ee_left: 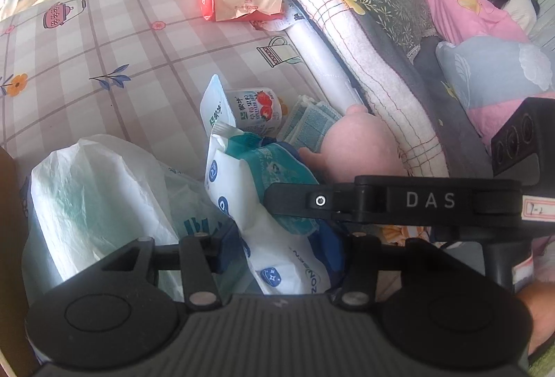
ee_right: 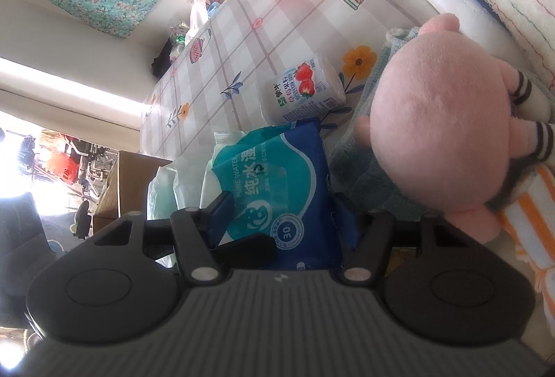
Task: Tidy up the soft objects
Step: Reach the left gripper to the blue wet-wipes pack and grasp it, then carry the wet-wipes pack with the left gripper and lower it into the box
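I'm pinching the blue wipes pack [ee_right: 277, 189] between both hand-held grippers — right [ee_right: 281, 220] clamping it at lower centre, left [ee_left: 277, 238] gripping its white end — steadying it on the counter [ee_left: 104, 40] beside the pink plush [ee_right: 440, 120], probably for grouping.

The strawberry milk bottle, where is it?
In the right wrist view the strawberry milk bottle lies on its side on the checked tablecloth, just beyond the blue wipes pack, left of the pink plush toy.
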A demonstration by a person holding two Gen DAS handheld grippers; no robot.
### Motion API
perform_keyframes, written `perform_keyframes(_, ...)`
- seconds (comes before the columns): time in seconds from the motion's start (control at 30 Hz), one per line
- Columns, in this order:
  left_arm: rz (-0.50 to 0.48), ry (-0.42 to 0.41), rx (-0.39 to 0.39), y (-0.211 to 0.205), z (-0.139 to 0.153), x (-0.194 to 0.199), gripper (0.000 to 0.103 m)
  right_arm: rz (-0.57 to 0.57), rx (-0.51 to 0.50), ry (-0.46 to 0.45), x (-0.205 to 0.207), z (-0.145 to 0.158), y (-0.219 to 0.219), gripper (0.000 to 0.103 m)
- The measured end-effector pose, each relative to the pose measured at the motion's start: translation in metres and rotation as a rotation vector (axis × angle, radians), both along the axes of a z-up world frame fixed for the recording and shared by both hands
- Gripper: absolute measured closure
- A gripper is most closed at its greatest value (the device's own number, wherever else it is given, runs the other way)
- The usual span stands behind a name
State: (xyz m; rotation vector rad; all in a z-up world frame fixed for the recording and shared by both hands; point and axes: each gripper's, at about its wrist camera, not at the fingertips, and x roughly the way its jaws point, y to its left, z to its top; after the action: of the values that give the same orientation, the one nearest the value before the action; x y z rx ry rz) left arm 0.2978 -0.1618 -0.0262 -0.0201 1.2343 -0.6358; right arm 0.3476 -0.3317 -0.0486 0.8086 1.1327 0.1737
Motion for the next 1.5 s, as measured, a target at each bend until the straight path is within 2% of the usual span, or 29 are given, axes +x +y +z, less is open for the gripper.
perform_keyframes(0.33, 0.022, -0.157, -0.076, 0.022, 0.067, -0.049, 0.052, 0.010, -0.062, -0.186, -0.058, 0.082, -0.002, 0.043)
perform_keyframes(0.43, 0.043, -0.203, -0.085, 0.038, 0.086, -0.067, 0.052, 0.035, -0.066, -0.237, -0.071, 0.103, 0.012, 0.043)
perform_keyframes(0.67, 0.158, -0.295, -0.091, 0.103, 0.122, -0.115, 0.052, 0.147, -0.038, -0.331, -0.100, 0.145, 0.074, 0.043)
perform_keyframes(0.83, 0.285, -0.321, -0.079, 0.165, 0.128, -0.144, 0.052, 0.281, -0.008, -0.350, -0.108, 0.160, 0.142, 0.043)
perform_keyframes(1.03, 0.434, -0.275, -0.064, 0.236, 0.110, -0.164, 0.052, 0.437, 0.008, -0.308, -0.106, 0.151, 0.223, 0.043)
perform_keyframes(1.2, 0.463, -0.202, -0.110, 0.272, 0.081, -0.154, 0.052, 0.511, -0.083, -0.303, -0.105, 0.143, 0.265, 0.042)
perform_keyframes(1.27, 0.449, -0.129, -0.112, 0.279, 0.058, -0.141, 0.052, 0.511, -0.121, -0.302, -0.103, 0.135, 0.266, 0.042)
perform_keyframes(1.33, 0.463, -0.042, -0.077, 0.285, 0.028, -0.130, 0.052, 0.489, -0.136, -0.305, -0.100, 0.130, 0.257, 0.042)
perform_keyframes(1.5, 0.494, 0.133, -0.003, 0.297, -0.027, -0.117, 0.051, 0.441, -0.104, -0.320, -0.105, 0.128, 0.224, 0.042)
